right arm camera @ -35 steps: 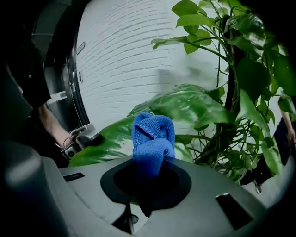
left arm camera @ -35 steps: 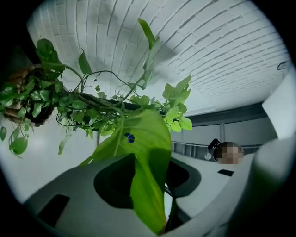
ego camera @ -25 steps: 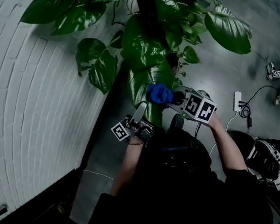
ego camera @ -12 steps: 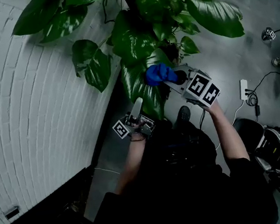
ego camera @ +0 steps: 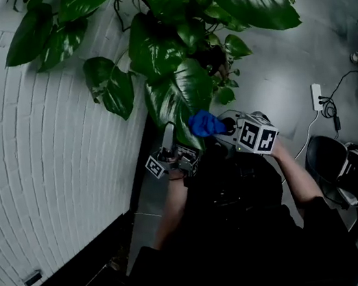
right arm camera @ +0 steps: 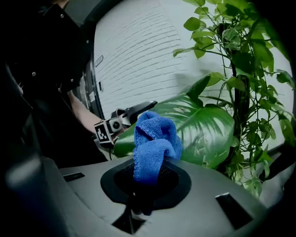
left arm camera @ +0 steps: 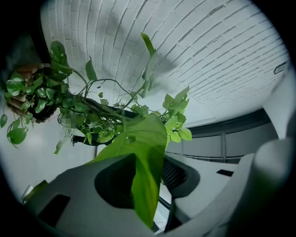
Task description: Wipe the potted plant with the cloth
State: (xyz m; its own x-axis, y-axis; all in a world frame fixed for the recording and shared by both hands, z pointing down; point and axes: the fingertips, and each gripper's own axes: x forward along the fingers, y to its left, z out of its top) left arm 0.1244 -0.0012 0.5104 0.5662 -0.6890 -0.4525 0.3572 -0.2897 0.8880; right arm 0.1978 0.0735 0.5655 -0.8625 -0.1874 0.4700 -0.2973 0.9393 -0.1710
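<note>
Your left gripper's (left arm camera: 152,166) jaws stand narrowly apart and have just been closing, with the tip of a leaf (left arm camera: 143,139) between them. One pad looks clear of the leaf, though you see it edge-on. Your right gripper's (right arm camera: 145,185) jaws are clamped on the blue cloth (right arm camera: 155,139), bunched just beside that same leaf; contact can't be told. The plant (ego camera: 172,42) stands by the brick wall (ego camera: 50,156), its top cut off and its pot hidden by foliage.
</note>
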